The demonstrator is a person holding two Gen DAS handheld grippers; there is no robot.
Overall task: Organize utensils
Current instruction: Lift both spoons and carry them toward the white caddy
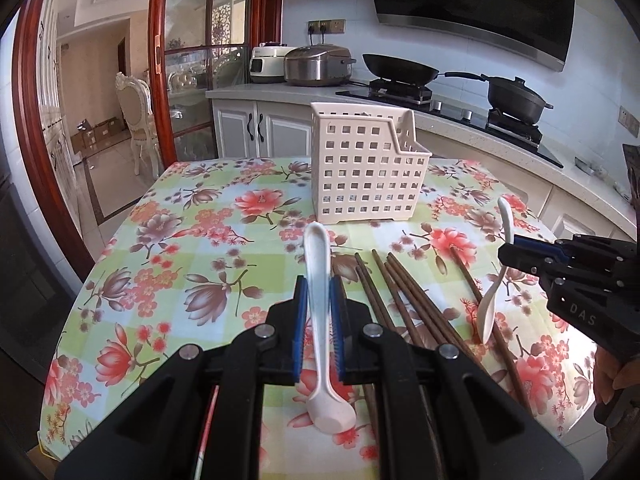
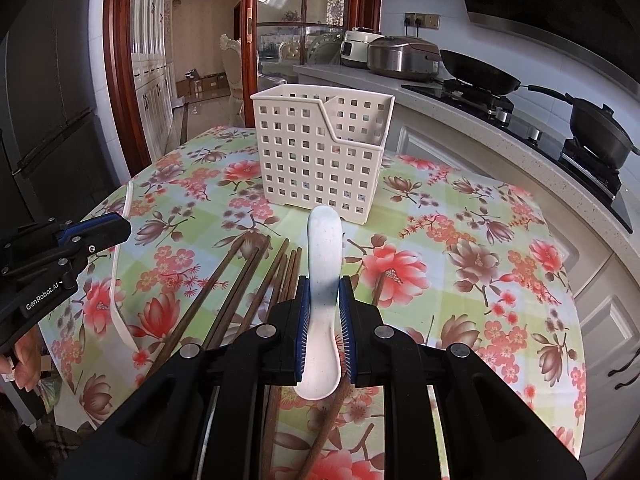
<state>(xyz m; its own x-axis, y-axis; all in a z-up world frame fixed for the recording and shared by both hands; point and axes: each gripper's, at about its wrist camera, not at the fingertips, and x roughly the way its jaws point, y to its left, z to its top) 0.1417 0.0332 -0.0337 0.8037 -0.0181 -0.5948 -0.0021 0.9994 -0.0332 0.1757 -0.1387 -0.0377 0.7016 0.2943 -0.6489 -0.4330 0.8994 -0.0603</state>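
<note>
A white perforated utensil caddy (image 1: 366, 168) stands on the floral table; it also shows in the right wrist view (image 2: 320, 152). My left gripper (image 1: 319, 292) is shut on a white spoon (image 1: 320, 320), handle pointing toward the caddy, bowl near the table. My right gripper (image 2: 325, 296) is shut on a second white spoon (image 2: 324, 300); from the left wrist view this gripper (image 1: 516, 254) holds that spoon (image 1: 494, 284) upright above the table. Several brown chopsticks (image 1: 416, 300) lie loose on the cloth, also seen in the right wrist view (image 2: 240, 300).
The floral tablecloth (image 1: 180, 280) covers a round table. Behind it runs a kitchen counter (image 1: 260, 92) with a rice cooker (image 1: 318, 65), a wok (image 1: 400, 68) and a pot (image 1: 516, 98) on a stove. A glass door (image 1: 188, 60) stands at the left.
</note>
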